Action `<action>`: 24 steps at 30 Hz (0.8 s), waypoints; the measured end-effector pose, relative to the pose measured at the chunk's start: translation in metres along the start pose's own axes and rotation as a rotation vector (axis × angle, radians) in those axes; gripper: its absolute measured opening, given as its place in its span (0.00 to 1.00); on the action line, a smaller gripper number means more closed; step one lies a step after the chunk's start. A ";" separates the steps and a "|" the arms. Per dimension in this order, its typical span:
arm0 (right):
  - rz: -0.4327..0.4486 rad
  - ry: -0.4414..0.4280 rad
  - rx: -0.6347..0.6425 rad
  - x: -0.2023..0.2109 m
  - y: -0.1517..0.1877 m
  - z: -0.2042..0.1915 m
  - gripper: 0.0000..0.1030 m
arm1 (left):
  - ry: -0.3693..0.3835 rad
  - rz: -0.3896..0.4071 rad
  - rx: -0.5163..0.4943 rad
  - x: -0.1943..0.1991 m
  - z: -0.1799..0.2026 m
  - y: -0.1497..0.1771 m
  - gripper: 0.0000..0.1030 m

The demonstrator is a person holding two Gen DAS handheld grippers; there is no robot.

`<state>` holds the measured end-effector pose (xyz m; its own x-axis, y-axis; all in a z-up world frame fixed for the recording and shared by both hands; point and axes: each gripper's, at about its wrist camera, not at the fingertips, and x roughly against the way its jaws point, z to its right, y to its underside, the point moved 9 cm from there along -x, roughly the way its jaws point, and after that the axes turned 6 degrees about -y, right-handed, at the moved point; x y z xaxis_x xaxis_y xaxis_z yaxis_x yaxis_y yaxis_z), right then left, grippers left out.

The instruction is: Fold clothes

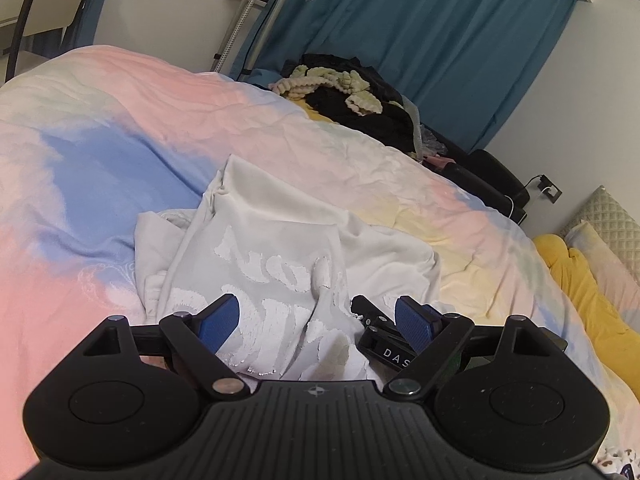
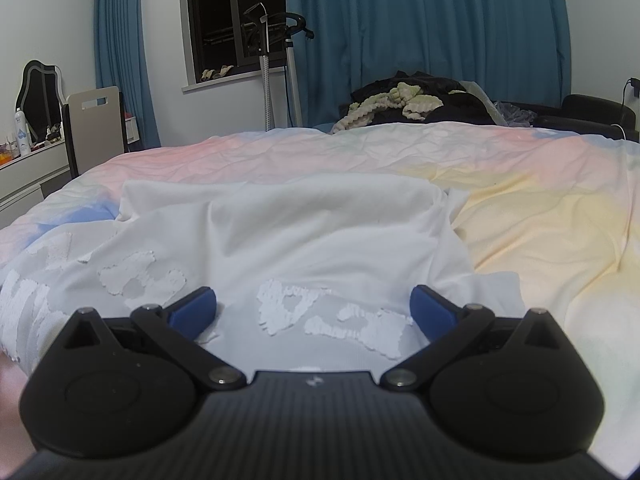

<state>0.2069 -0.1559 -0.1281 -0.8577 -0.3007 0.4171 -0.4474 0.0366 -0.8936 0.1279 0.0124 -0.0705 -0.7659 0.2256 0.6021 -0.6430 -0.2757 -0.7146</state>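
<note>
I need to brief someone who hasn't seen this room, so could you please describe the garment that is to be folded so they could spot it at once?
Start at the bed with the pastel pink, blue and yellow duvet. Lying crumpled on its near side, just ahead of both open grippers, is the white garment. Raised white textured lettering across its front sets it apart from the dark clothes pile at the far edge by the teal curtains.

White letters "DAS" on a black tool body (image 1: 386, 350), the shirt's (image 1: 280, 280) raised lettering unreadable.
</note>
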 end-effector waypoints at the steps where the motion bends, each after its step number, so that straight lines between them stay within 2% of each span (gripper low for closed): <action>1: 0.000 0.000 0.000 0.000 0.000 0.000 1.00 | -0.002 0.000 -0.005 0.000 0.000 0.000 0.85; 6: 0.002 0.001 -0.001 -0.001 0.001 0.000 1.00 | -0.004 -0.003 -0.013 -0.001 0.002 0.001 0.85; 24: 0.003 0.003 -0.004 -0.001 0.003 -0.002 1.00 | -0.011 0.079 -0.025 0.021 0.001 -0.003 0.86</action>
<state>0.2058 -0.1534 -0.1312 -0.8598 -0.2974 0.4150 -0.4459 0.0415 -0.8941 0.1138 0.0176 -0.0551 -0.8141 0.1935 0.5475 -0.5807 -0.2692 -0.7684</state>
